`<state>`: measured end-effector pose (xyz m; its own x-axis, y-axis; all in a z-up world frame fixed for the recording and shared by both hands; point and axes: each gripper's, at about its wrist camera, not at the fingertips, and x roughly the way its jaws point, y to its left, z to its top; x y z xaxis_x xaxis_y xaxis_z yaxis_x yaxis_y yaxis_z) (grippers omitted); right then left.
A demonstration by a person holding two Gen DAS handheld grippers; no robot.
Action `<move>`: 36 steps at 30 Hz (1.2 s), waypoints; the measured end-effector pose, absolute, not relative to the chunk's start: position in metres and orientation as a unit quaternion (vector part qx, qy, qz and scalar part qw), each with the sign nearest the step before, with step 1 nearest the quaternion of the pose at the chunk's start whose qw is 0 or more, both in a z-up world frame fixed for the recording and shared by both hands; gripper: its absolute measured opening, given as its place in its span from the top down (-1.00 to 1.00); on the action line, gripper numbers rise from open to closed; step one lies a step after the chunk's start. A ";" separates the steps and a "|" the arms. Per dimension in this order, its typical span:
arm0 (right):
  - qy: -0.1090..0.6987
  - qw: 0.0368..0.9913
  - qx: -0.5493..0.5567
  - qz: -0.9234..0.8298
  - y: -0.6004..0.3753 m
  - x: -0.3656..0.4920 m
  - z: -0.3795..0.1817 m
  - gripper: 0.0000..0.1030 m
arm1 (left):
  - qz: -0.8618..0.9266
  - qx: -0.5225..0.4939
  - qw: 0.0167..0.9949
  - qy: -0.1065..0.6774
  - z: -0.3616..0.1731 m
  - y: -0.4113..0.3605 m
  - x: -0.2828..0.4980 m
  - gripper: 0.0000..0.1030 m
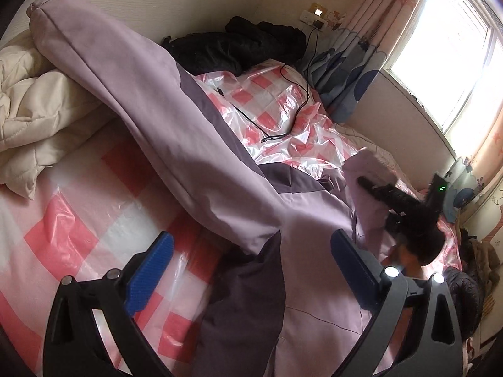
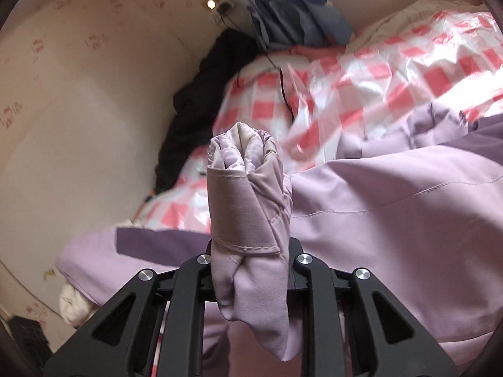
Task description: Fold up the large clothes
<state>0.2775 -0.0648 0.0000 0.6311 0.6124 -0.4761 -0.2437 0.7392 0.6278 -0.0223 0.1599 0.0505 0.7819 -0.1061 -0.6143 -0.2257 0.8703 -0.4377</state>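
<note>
Left gripper (image 1: 251, 251) low and near, blue pads (image 1: 151, 276) spread wide, nothing between. Right gripper (image 2: 248, 194) clamped tight on lilac cuff (image 2: 248, 188); seen at far right (image 1: 405, 207), angled down.

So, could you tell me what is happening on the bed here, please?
A person is folding a lilac jacket with a handheld gripper in each hand. The right gripper is shut on the cuff of one sleeve. The left gripper is open above the jacket's body, holding nothing. The jacket lies on a pink checked plastic sheet, with a black garment by the wall.
</note>
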 end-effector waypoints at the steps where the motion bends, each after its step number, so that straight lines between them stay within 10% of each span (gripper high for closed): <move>1: 0.357 0.862 0.259 0.248 -0.062 0.278 -0.010 0.64 | 0.032 -0.252 0.909 0.330 0.050 0.159 -0.021 -0.85; 8: 0.406 0.847 0.226 0.259 -0.043 0.272 -0.062 0.54 | 0.026 -0.254 0.906 0.337 0.046 0.152 -0.016 -0.86; 15: 0.434 0.825 0.175 0.318 -0.009 0.257 -0.071 -0.80 | 0.022 -0.254 0.904 0.343 0.044 0.147 -0.013 -0.85; 27: 0.321 0.930 0.145 0.106 -0.219 0.200 0.039 -0.80 | -0.076 -0.204 0.931 0.294 0.069 0.075 0.017 -0.86; 36: 0.428 0.890 0.151 -0.030 -0.354 0.226 -0.048 -0.80 | -0.088 -0.127 0.912 0.380 0.014 -0.021 0.159 -0.86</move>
<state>0.2263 -0.3543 -0.0485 0.6312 0.0751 -0.7720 0.1833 0.9526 0.2426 0.1589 -0.0213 0.0144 0.6951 -0.2578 -0.6711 0.0645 0.9521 -0.2990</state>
